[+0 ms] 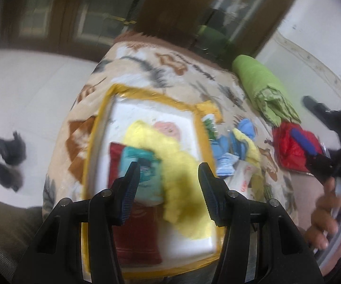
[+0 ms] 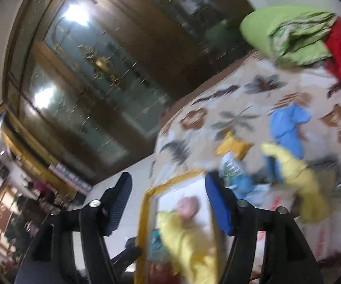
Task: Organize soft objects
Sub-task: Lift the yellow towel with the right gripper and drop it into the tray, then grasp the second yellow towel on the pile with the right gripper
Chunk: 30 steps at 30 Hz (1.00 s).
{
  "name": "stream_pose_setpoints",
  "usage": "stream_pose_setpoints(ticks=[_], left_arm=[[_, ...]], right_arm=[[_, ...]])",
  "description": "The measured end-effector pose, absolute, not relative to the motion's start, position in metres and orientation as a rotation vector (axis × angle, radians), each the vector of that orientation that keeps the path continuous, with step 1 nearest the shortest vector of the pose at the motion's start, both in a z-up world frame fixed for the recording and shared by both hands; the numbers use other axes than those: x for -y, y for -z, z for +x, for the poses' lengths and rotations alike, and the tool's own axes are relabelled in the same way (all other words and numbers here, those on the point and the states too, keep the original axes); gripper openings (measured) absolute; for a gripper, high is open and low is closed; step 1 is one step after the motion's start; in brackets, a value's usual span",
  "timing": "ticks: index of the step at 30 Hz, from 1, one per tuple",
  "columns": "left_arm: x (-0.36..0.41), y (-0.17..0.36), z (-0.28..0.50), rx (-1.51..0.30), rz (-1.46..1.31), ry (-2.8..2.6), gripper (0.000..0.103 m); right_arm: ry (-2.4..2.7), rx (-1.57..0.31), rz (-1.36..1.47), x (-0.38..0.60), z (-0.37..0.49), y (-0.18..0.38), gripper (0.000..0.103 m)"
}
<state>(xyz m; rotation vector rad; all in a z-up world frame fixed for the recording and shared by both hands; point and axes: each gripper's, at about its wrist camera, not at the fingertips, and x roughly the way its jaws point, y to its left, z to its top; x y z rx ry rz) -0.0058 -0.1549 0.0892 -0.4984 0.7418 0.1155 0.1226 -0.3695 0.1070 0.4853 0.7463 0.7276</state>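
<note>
- My left gripper [image 1: 169,189] hangs released directly above the yellow-rimmed box [image 1: 92,142]; its yellow cloth [image 1: 182,165] runs diagonally between the fingers.
- My right gripper [image 2: 168,203] is released too, nearer the loose pile [image 2: 286,146] beyond the box's right edge.

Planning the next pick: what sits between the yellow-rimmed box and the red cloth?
Left wrist view: a loose pile of blue cloth and yellow cloth between the box and red cloth.
</note>
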Motion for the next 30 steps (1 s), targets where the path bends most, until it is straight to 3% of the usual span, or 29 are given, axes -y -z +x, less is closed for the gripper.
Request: stream_pose_setpoints(ticks=[4,10,17,20,22,24,28,30], left_arm=[[0.188,-0.104,0.010,-0.747,-0.365,-0.058,0.051],[0.224,-0.111,0.024,-0.782,-0.340,0.043,0.051],[0.253,-0.119,0.017,-0.797,-0.286,0.089,0.051],[0.254,-0.124,0.011,-0.788,-0.292,0.100,0.051],[0.253,-0.127,0.007,-0.785,-0.296,0.101,0.051],[0.251,-0.131,0.003,-0.774,-0.302,0.101,0.051],[0.240,-0.137,-0.005,-0.761,-0.322,0.090,0.051],[0.233,-0.137,-0.009,-0.757,-0.349,0.085,0.051]], right_arm=[[-0.824,-1.003,0.397,0.380,0.161,-0.080,0.070],[-0.544,-1.308,0.284,0.420,0.208,-0.022,0.070],[-0.533,-1.493,0.313,0.423,0.222,0.032,0.069],[-0.510,-1.527,0.172,0.404,0.218,0.033,0.055],[-0.523,-1.522,0.115,0.395,0.216,0.029,0.032],[-0.519,-1.528,0.055,0.385,0.211,0.027,0.020],[-0.498,-1.470,-0.009,0.377,0.203,0.012,0.007],[-0.507,-1.430,0.001,0.377,0.199,0.000,0.006]])
